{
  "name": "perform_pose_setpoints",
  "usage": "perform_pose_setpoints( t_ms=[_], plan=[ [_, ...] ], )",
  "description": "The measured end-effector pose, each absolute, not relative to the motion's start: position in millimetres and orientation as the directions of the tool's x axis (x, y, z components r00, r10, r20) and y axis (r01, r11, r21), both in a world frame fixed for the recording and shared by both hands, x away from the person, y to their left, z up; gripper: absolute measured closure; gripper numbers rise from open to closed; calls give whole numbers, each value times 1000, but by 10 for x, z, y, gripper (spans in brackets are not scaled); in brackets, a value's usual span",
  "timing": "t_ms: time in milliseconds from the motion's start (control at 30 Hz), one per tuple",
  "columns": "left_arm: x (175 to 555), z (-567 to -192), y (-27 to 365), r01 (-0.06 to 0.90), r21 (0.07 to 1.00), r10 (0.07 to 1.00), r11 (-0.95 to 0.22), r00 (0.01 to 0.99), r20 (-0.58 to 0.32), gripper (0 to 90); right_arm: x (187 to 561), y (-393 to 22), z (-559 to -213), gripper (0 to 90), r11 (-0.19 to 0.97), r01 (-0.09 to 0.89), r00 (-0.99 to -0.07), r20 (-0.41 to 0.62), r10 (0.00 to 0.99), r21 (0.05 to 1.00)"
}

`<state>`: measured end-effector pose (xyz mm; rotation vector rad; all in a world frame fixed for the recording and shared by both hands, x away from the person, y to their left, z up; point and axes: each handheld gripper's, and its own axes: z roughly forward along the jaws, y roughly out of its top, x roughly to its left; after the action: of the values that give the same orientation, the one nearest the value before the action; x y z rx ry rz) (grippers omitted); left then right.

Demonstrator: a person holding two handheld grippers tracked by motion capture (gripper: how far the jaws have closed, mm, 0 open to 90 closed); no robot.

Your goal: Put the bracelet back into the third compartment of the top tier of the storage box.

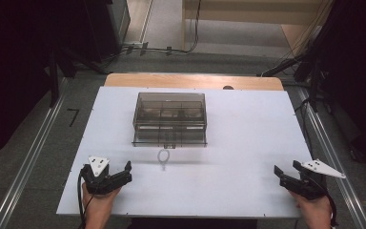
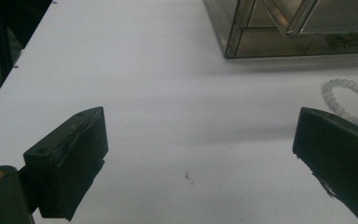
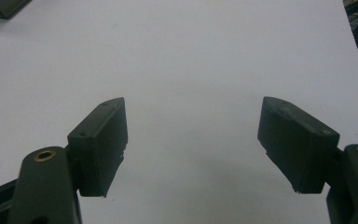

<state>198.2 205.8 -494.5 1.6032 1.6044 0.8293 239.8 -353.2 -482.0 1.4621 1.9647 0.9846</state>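
Observation:
A smoky clear plastic box (image 1: 170, 119) with inner compartments and a shut lid stands on the white table (image 1: 248, 138), a little left of its middle. A pale bead bracelet (image 1: 163, 156) lies flat just in front of the box. In the left gripper view the bracelet (image 2: 347, 100) lies ahead of the right-hand jaw, with the box's corner (image 2: 279, 32) beyond it. My left gripper (image 1: 124, 172) is open near the table's front left, a short way left of the bracelet, with nothing between its jaws. At the front right my right gripper (image 1: 286, 171) stands open over bare table (image 3: 191, 70).
The table's front edge (image 1: 181, 213) runs just under both hands. A wooden strip (image 1: 195, 80) shows beyond the far edge. Metal rails (image 1: 33, 157) flank the table on the floor, and dark stands with cables (image 1: 310, 62) are at the back corners.

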Motion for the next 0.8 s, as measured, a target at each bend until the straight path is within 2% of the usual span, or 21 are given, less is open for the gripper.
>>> perform_pose_setpoints(
  t_ms=[800],
  plan=[
    [1994, -4951, 1975, 546, 838, 999, 1, 45, -30, 37, 2397, -3518, -4821, 226, 161, 598, -300, 32, 954, 785]
  ],
)
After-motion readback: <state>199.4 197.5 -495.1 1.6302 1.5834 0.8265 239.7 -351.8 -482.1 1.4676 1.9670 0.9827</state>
